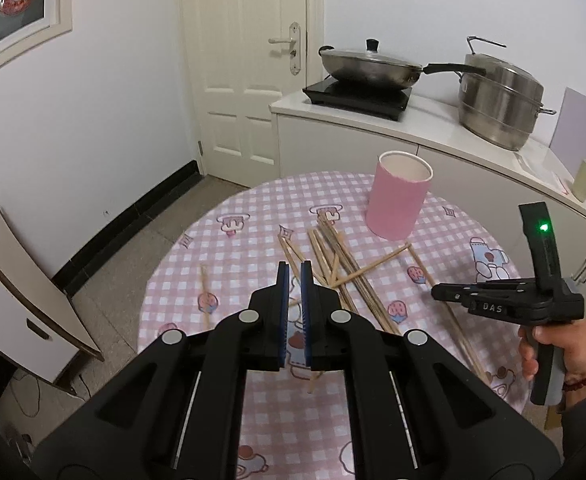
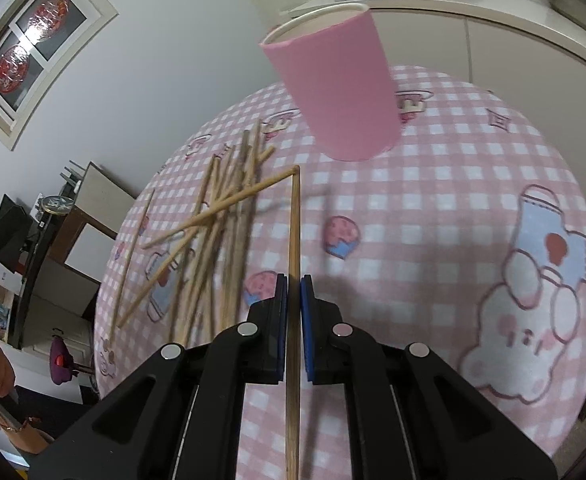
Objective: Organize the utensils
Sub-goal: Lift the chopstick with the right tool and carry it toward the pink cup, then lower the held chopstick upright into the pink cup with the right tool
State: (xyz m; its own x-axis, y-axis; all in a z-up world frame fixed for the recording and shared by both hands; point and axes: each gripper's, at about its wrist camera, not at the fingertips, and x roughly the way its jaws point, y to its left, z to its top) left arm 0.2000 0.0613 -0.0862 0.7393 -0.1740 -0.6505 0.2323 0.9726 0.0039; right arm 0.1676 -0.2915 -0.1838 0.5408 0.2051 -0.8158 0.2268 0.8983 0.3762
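Right gripper [image 2: 294,286] jaws nearly closed around one chopstick [image 2: 293,240], left gripper [image 1: 295,272] jaws narrowly apart, empty

The letters "DAS" are read in pale capitals on the black body of the right gripper [image 1: 437,293], as seen from the left wrist view, on the block just behind its jaws. No other text, number or brand can be made out; the tablecloth [image 2: 433,208] carries only cartoon pictures.
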